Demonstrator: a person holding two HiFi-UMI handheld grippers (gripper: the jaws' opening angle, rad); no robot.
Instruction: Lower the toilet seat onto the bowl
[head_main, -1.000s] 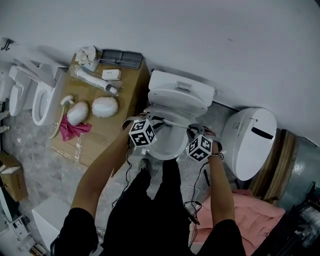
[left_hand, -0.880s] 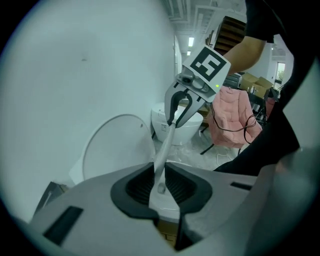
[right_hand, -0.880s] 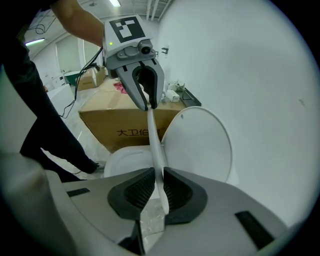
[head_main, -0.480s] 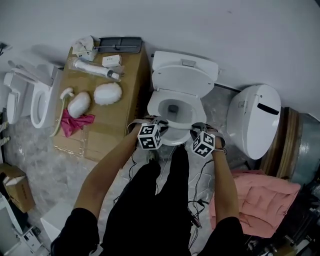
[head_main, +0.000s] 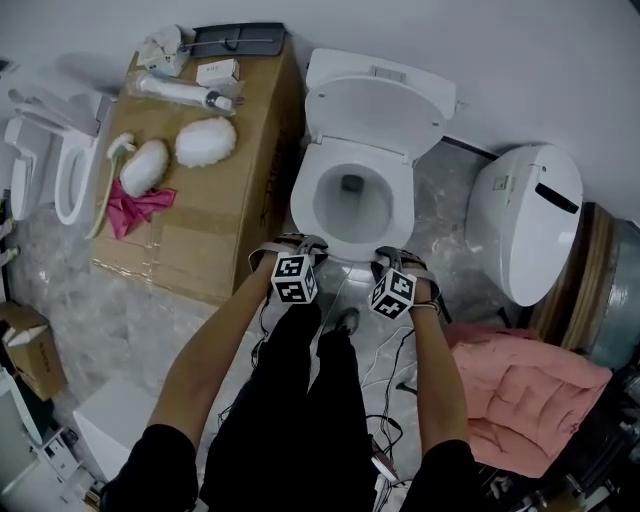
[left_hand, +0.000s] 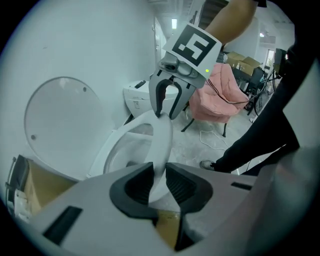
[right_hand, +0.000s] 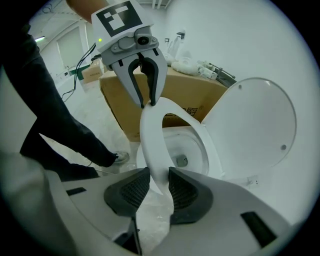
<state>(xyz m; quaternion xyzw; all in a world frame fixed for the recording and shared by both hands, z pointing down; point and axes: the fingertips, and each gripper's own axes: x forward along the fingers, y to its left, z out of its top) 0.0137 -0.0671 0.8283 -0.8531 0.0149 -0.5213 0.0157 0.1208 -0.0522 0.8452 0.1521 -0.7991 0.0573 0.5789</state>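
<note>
The white toilet seat (head_main: 306, 222) lies down over the bowl (head_main: 351, 205), and the lid (head_main: 375, 112) stands up against the tank. My left gripper (head_main: 297, 244) is at the seat's front left. In the left gripper view its pads (left_hand: 141, 181) still touch the seat rim (left_hand: 161, 137) while the jaws are opening. My right gripper (head_main: 392, 256) is at the front right. Its jaws are also opening, and the rim (right_hand: 150, 142) sits loosely between its pads (right_hand: 182, 189). Each gripper view shows the other gripper across the seat: the right gripper (left_hand: 167, 113) and the left gripper (right_hand: 145, 102).
A cardboard box (head_main: 225, 205) beside the toilet on the left carries brushes, white pads and a pink cloth (head_main: 135, 205). A second toilet (head_main: 525, 215) stands on the right, with a pink cushion (head_main: 520, 385) near it. Cables (head_main: 385, 360) trail on the floor by the person's legs.
The seat has come down from a half-raised position onto the bowl. Both grippers travelled down and toward the person with it.
</note>
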